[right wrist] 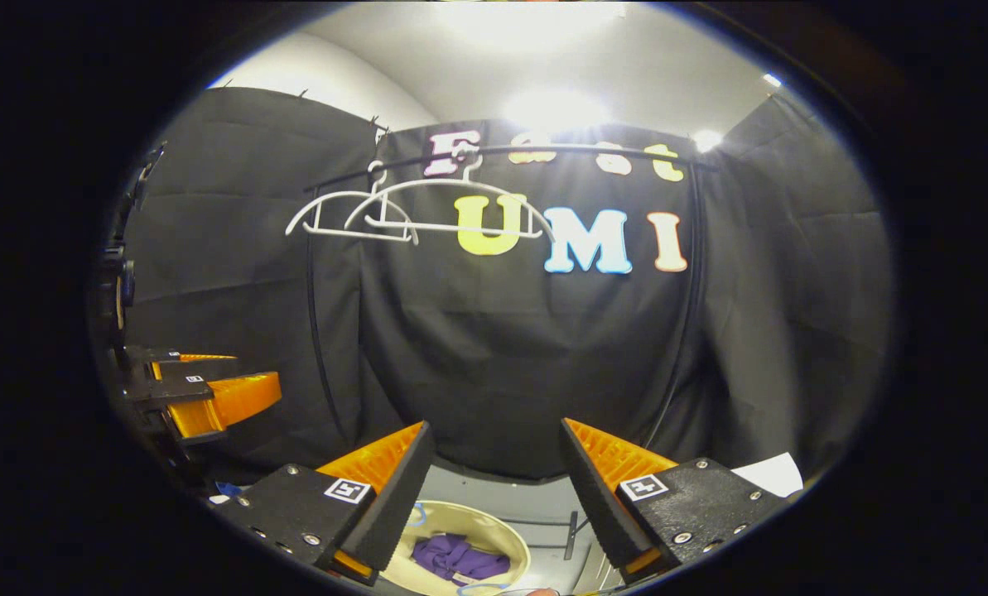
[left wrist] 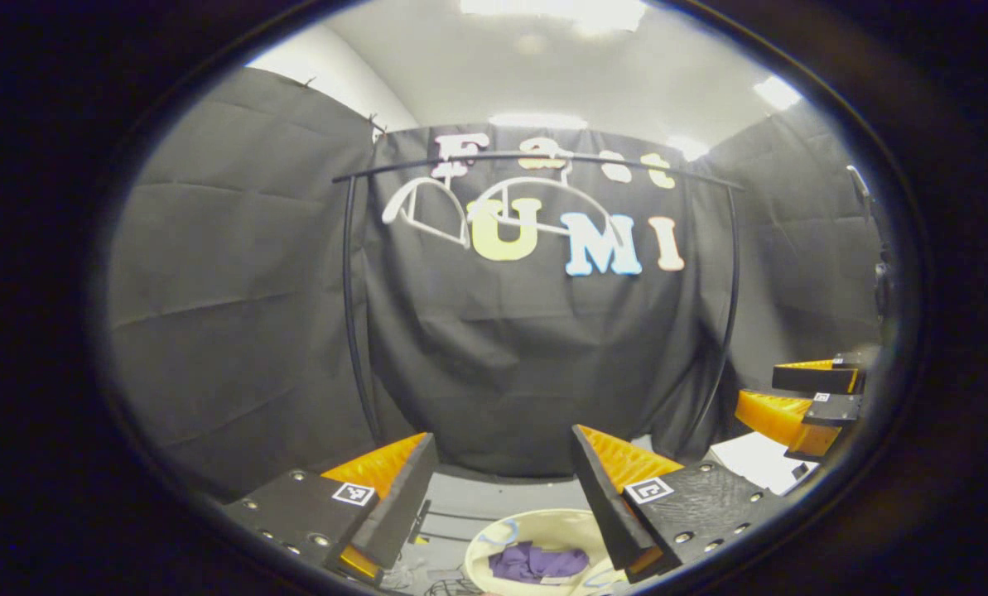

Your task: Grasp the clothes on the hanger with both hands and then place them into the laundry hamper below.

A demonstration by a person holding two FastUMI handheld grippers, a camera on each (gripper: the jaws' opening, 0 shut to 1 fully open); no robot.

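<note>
Rail (left wrist: 535, 157) is my landmark: black bar arching across the back wall, on two uprights.

Left gripper view, left to right. Two white hangers (left wrist: 502, 211) dangle bare under the rail's left half, side by side and overlapping. My left gripper (left wrist: 502, 497) sits well below the rail, fingers spread wide, nothing between them. In the gap, far under the rail on the floor, stands the cream laundry hamper (left wrist: 481, 550); the purple clothes (left wrist: 537, 563) lie crumpled inside it. Beyond the rail's right upright, my right gripper (left wrist: 808, 397) shows at the edge, jaws apart. A white sheet (left wrist: 750, 459) lies beneath it.

Right gripper view, left to right. My left gripper (right wrist: 200, 389) floats out past the rail's (right wrist: 510, 153) left upright. The hangers (right wrist: 394, 211) hang at the rail's left end. My right gripper (right wrist: 498, 497) is low under the rail, fingers spread, empty. The hamper (right wrist: 514, 538) shows between them with the clothes (right wrist: 456, 559) heaped in its bottom. The white sheet (right wrist: 771, 473) lies below the rail's right end.
</note>
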